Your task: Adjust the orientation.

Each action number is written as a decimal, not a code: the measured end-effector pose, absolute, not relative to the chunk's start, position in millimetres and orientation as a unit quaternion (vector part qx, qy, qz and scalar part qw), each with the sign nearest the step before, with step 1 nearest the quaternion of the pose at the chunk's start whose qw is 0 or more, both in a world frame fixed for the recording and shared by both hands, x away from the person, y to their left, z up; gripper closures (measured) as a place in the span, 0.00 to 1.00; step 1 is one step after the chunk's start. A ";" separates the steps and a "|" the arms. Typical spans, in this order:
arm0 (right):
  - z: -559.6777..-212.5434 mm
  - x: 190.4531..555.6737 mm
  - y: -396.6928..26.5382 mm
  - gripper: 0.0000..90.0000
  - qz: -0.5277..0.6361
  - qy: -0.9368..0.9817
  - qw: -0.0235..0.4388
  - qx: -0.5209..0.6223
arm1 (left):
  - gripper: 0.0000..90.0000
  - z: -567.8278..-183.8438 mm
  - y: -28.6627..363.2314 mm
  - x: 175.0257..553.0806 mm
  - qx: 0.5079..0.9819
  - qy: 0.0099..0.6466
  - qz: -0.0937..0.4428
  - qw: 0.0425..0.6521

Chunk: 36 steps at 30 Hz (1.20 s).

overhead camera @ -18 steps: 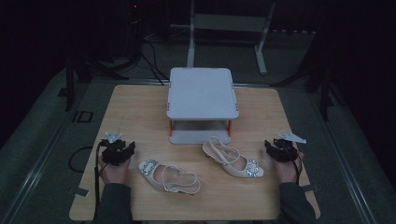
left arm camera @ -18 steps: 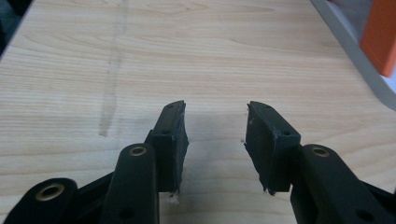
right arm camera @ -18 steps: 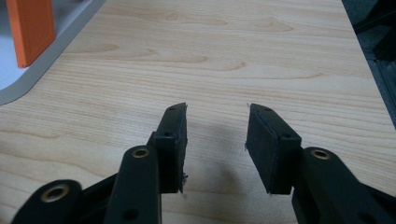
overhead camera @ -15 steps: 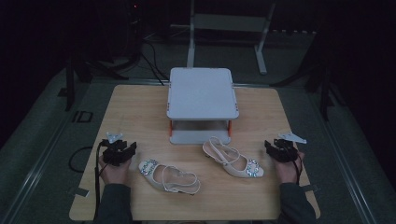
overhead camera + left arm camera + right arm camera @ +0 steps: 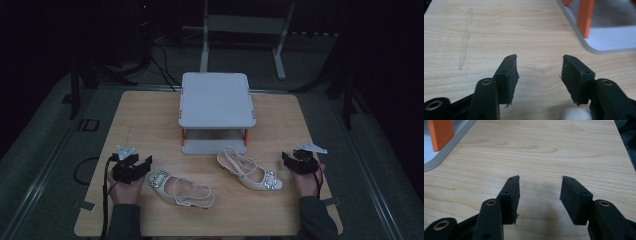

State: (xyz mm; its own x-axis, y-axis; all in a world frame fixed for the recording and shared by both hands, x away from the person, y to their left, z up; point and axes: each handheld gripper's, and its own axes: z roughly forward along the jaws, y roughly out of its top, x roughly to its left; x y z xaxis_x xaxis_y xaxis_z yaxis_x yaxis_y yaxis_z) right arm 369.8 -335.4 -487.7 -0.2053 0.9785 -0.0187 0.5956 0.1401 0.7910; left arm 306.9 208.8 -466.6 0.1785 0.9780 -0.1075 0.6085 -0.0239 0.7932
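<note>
Two beige slingback shoes with jewelled buckles lie on the wooden table (image 5: 150,120). One shoe (image 5: 181,188) is at the front left, the other shoe (image 5: 249,173) at the front right. My left gripper (image 5: 141,164) rests on the table just left of the left shoe's toe, held by a hand. Its jaws stand open over bare wood (image 5: 539,58) with nothing between them. My right gripper (image 5: 289,161) sits just right of the right shoe's buckle. It is open too, with bare table between its pads (image 5: 540,178).
A grey two-tier shelf (image 5: 216,100) on orange legs stands mid-table behind the shoes. Its base rim (image 5: 596,50) and an orange leg (image 5: 585,17) show ahead right of the left gripper, and its base rim (image 5: 446,152) ahead left of the right one. Dark floor and metal stands surround the table.
</note>
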 end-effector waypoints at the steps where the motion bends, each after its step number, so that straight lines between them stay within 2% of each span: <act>1: -487.3 369.5 -335.5 0.55 0.338 0.699 0.284 0.563 | 0.46 -465.3 205.0 304.0 0.670 0.592 0.257 0.367; 5: -487.0 369.1 -336.2 0.55 0.338 0.698 0.283 0.564 | 0.31 -461.1 191.9 293.9 0.674 0.589 0.266 0.358; 10: -488.6 370.0 -336.5 0.54 0.336 0.698 0.281 0.566 | 0.22 -464.2 178.0 283.5 0.692 0.577 0.251 0.354; 19: -488.5 369.5 -341.1 0.54 0.339 0.689 0.279 0.576 | 0.17 -477.2 159.9 260.6 0.716 0.566 0.218 0.345; 25: -488.7 369.5 -342.3 0.53 0.340 0.687 0.278 0.579 | 0.18 -486.1 154.6 260.0 0.721 0.576 0.218 0.317; 28: -488.7 369.3 -341.4 0.53 0.337 0.689 0.280 0.578 | 0.21 -489.3 155.5 263.3 0.720 0.591 0.214 0.295; 30: -489.1 369.2 -340.5 0.53 0.334 0.691 0.281 0.576 | 0.24 -491.5 158.9 265.2 0.712 0.600 0.203 0.302; 34: -489.6 369.3 -339.8 0.53 0.335 0.690 0.280 0.578 | 0.32 -492.5 165.3 271.9 0.698 0.615 0.170 0.325; 36: -489.9 369.2 -340.2 0.53 0.335 0.690 0.280 0.578 | 0.41 -492.9 164.4 275.7 0.695 0.613 0.164 0.338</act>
State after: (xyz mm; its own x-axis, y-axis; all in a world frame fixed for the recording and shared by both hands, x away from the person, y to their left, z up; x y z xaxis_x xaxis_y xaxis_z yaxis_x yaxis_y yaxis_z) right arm 369.2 -340.2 -489.9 -0.1754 0.9845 0.0010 0.6095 0.1078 0.7854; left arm 275.7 164.4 -492.9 0.1951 0.9630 -0.1858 0.7413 -0.0208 0.6708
